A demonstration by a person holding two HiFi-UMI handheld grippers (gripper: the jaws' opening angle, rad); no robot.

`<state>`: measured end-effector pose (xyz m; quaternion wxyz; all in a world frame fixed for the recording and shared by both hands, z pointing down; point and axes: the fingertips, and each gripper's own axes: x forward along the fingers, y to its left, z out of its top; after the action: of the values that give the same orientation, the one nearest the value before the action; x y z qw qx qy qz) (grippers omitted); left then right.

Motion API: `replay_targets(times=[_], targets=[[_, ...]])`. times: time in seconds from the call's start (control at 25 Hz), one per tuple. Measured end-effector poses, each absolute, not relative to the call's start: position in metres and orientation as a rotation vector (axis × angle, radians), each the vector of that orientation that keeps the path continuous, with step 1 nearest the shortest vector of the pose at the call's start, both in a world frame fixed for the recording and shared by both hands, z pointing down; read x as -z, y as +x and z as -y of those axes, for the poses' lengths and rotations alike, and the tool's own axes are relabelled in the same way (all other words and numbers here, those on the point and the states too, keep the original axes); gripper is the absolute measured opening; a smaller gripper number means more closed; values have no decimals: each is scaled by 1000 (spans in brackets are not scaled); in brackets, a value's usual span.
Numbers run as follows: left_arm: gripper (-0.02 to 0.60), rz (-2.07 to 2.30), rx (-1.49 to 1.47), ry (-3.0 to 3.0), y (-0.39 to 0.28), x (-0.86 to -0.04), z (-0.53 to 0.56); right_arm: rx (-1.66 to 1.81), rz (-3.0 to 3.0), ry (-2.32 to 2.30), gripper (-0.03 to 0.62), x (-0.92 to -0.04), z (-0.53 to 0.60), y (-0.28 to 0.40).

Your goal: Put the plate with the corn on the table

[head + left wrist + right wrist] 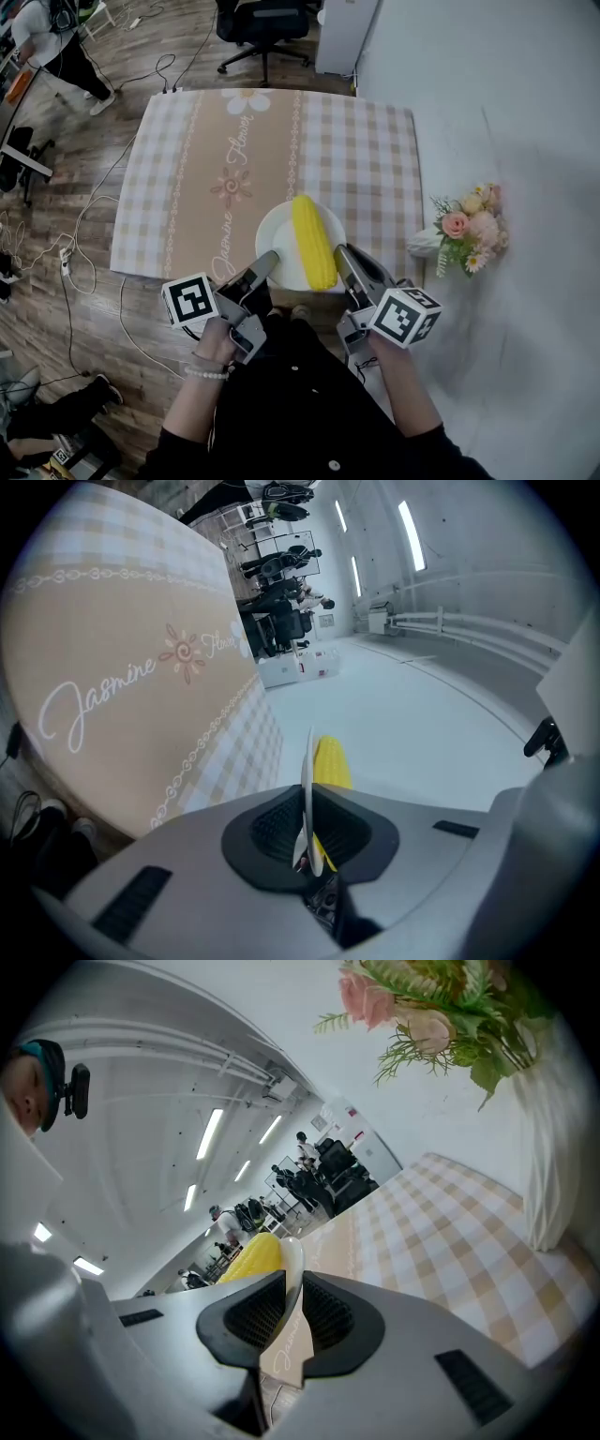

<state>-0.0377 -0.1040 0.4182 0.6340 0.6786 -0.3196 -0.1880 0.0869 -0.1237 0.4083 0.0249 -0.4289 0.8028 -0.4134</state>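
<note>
A white plate (274, 242) carries a yellow corn cob (313, 240) over the near edge of the table (225, 178). My left gripper (272, 260) is shut on the plate's near-left rim, my right gripper (341, 253) on its near-right rim. In the left gripper view the plate (307, 789) shows edge-on between the dark pads, with the corn cob (331, 763) behind it. The right gripper view has the plate rim (292, 1269) pinched between the pads and the corn cob (251, 1257) to its left. Whether the plate touches the cloth is unclear.
The table has a beige checked cloth with a floral strip (234, 173). A vase of pink flowers (466, 228) stands on the white floor just right of the table. An office chair (261, 26) is beyond the far edge. Cables lie on the wood floor (70, 258) at left.
</note>
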Motion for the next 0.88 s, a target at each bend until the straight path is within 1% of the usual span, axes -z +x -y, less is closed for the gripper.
replay_targets(times=[0.24,0.88], targets=[[31,686,438,1582,-48,-423,111,1299,-2464,-1326,86,-416,130,77],[32,612,414,1557,-33,-442,123,1428,-2377,-1243,78,-439,143,87]])
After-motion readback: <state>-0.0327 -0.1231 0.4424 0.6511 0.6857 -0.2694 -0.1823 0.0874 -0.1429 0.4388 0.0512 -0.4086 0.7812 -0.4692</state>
